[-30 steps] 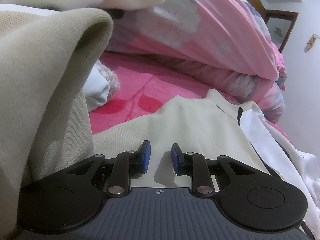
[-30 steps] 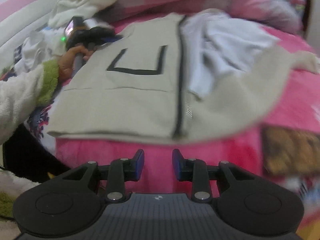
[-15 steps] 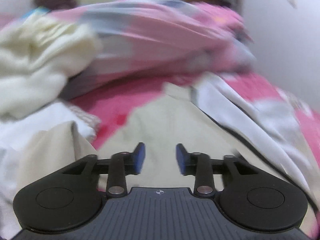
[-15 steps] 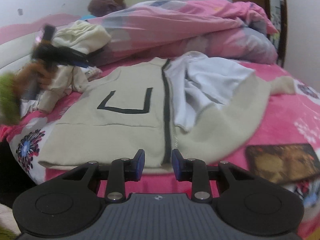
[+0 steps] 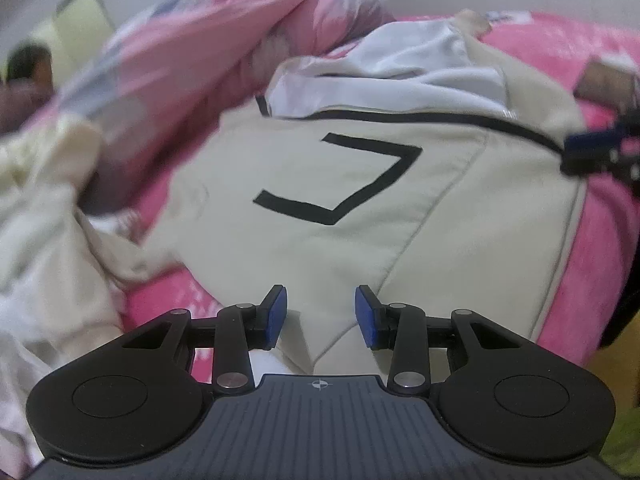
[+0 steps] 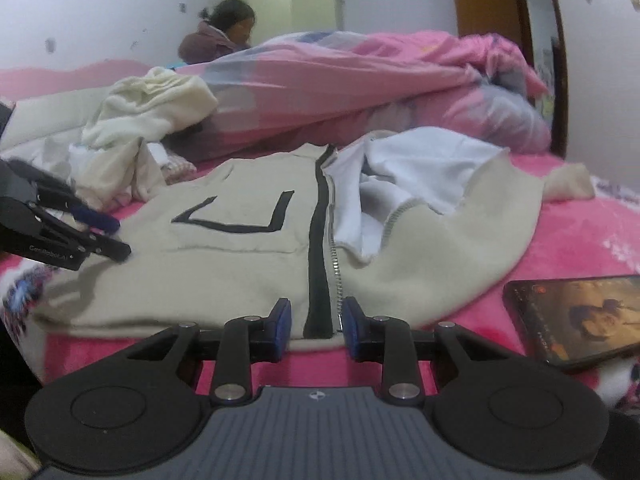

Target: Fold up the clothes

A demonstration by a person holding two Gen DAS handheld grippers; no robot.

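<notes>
A beige zip-up jacket [image 6: 248, 264] with a black angular mark [image 5: 340, 184] lies spread front-up on the pink bed, its right half turned back to show the white lining [image 6: 420, 164]. My right gripper [image 6: 316, 322] is open and low at the bottom hem, with the black zipper band [image 6: 318, 240] running straight ahead between its fingers. My left gripper [image 5: 322, 314] is open over the jacket's side edge, nothing between its pads. Each gripper appears in the other's view: the left gripper [image 6: 80, 236] and the right gripper [image 5: 600, 152].
A heap of cream and white clothes [image 6: 148, 120] lies at the jacket's left shoulder. A bunched pink duvet [image 6: 360, 80] fills the back of the bed. A phone [image 6: 580, 316] rests on the pink blanket [image 6: 580, 240] to the right. A person [image 6: 224, 32] sits behind the bed.
The left gripper swung away from the clothes heap to the jacket's side edge. The right gripper dropped and closed in on the bottom hem at the zipper. Both stayed open.
</notes>
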